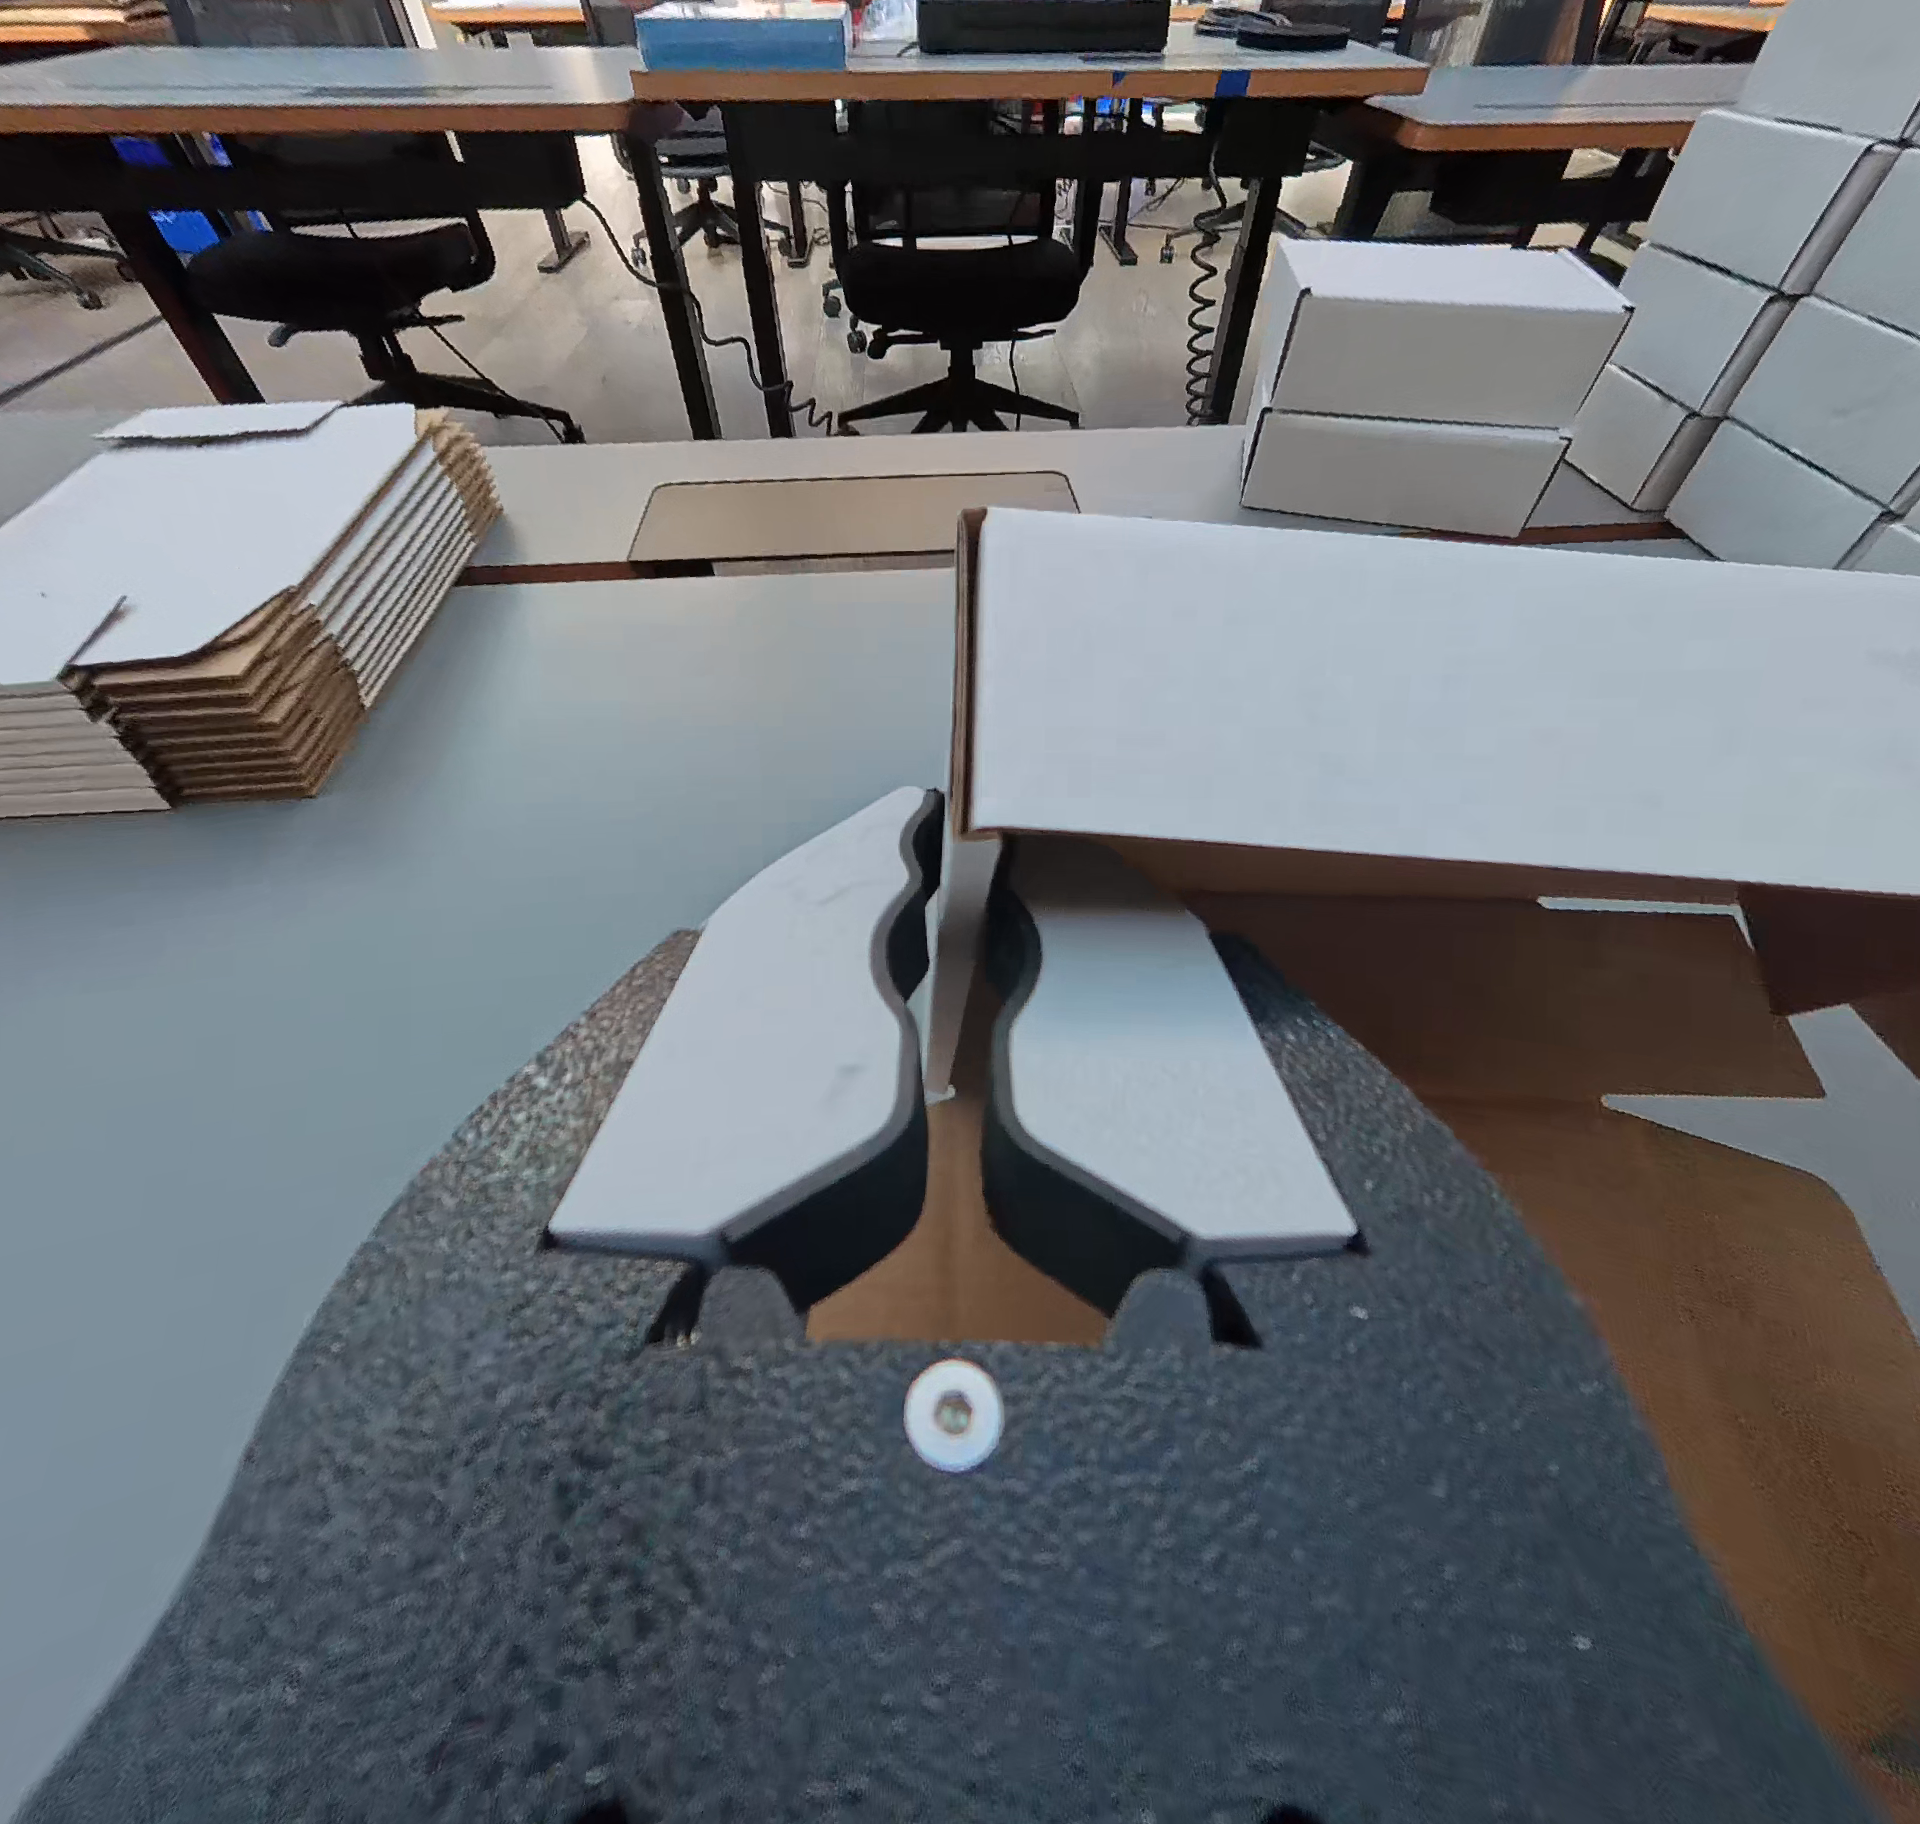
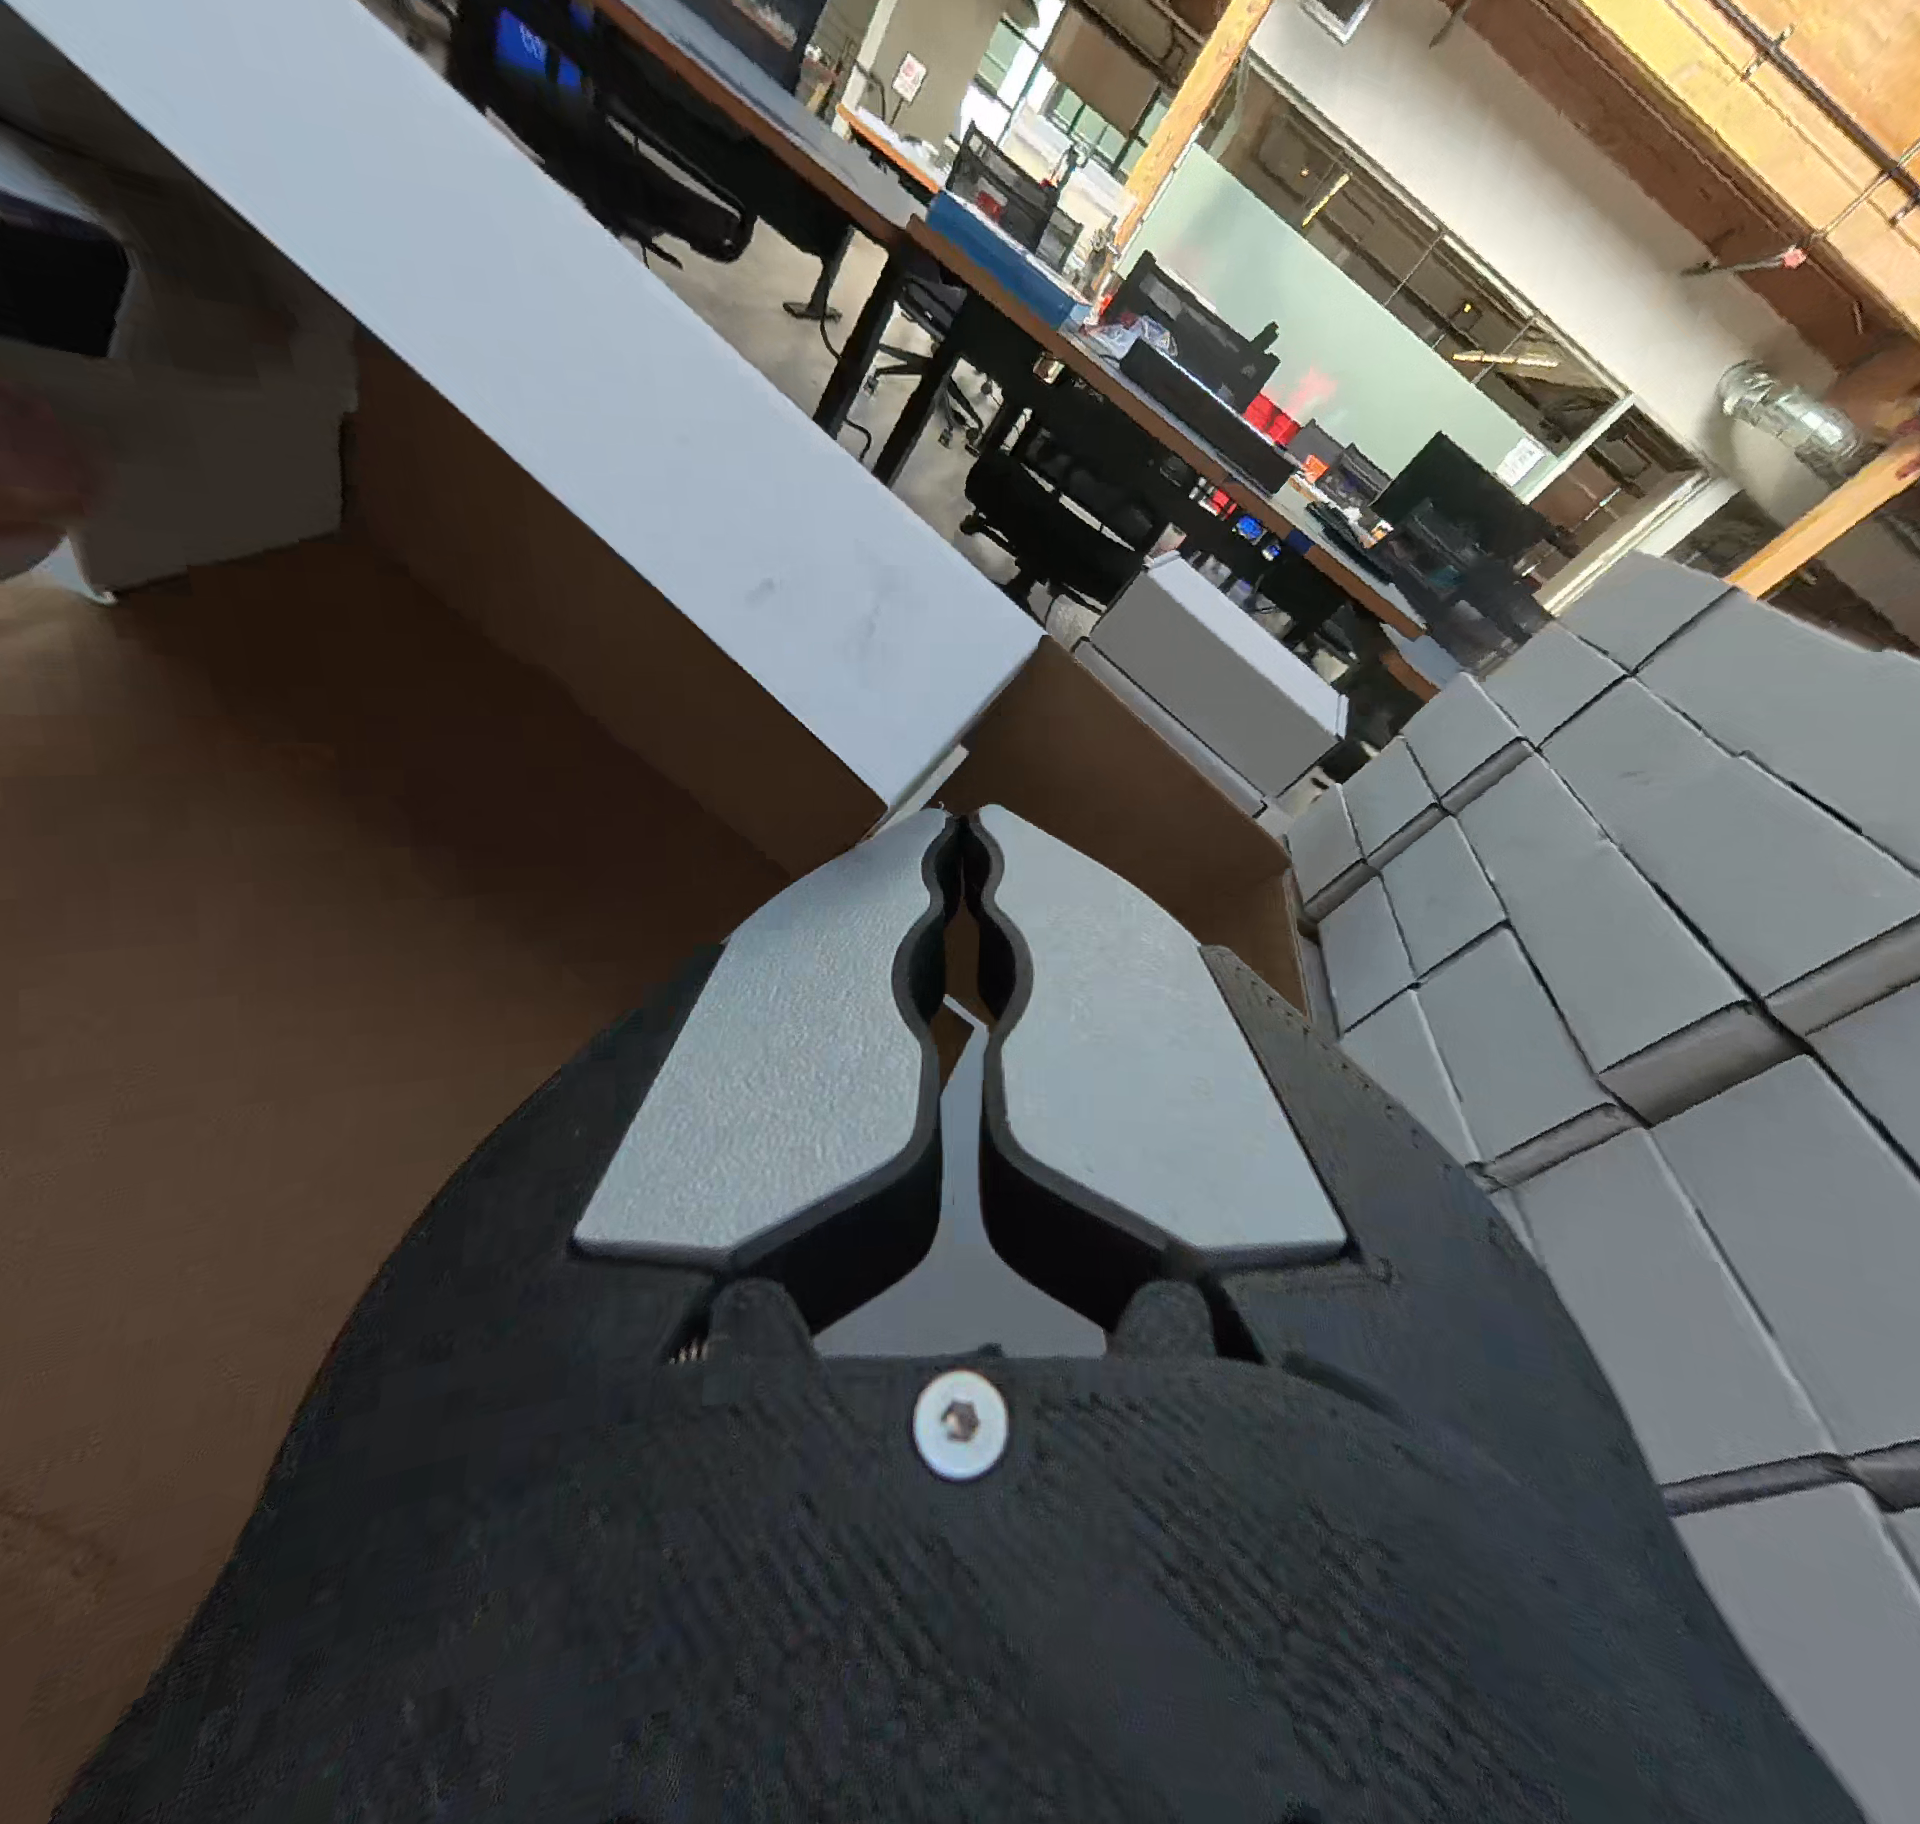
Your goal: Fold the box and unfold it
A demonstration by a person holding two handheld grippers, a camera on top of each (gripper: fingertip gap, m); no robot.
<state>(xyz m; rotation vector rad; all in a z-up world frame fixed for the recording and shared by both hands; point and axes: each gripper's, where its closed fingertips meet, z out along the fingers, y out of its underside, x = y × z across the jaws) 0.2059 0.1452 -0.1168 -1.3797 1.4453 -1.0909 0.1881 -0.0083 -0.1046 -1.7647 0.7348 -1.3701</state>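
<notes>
A: Grey worktable, open office behind. Left gripper pinches the cardboard box side flap at twelve o'clock?

B: Yes, right gripper is clenched at its other end. Uneven pulling could tear a crease

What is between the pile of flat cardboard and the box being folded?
Only bare grey table, as the left wrist view shows. The pile of flat cardboard sits at the left, the box at the right.
</notes>
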